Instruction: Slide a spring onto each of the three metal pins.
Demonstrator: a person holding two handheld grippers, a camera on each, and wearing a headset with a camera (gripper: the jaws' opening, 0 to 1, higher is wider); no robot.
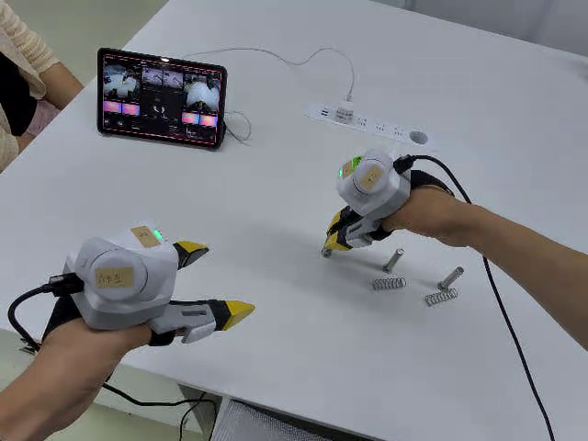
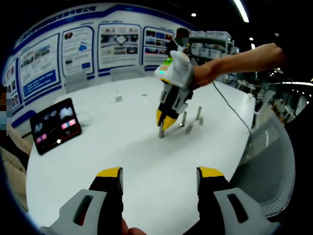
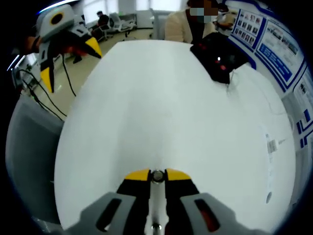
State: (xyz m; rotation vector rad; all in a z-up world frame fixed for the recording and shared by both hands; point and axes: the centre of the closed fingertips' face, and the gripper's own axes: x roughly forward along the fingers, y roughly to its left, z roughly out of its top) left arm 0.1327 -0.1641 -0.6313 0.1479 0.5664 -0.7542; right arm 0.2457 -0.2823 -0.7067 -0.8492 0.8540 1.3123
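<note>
Left gripper (image 1: 216, 280) hovers over the bench's (image 1: 276, 184) near left corner, jaws wide and empty. Right gripper (image 1: 333, 241), mid-bench, pinches a pin (image 1: 326, 252), lower end at the surface. Two more pins (image 1: 393, 260) and two springs (image 1: 389, 284) lie just right of it.

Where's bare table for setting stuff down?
Free: the wide table stretch between the tablet and the right gripper, and the front strip between the left gripper and the springs. Crowded: beside the right gripper, around the pins and springs.
</note>
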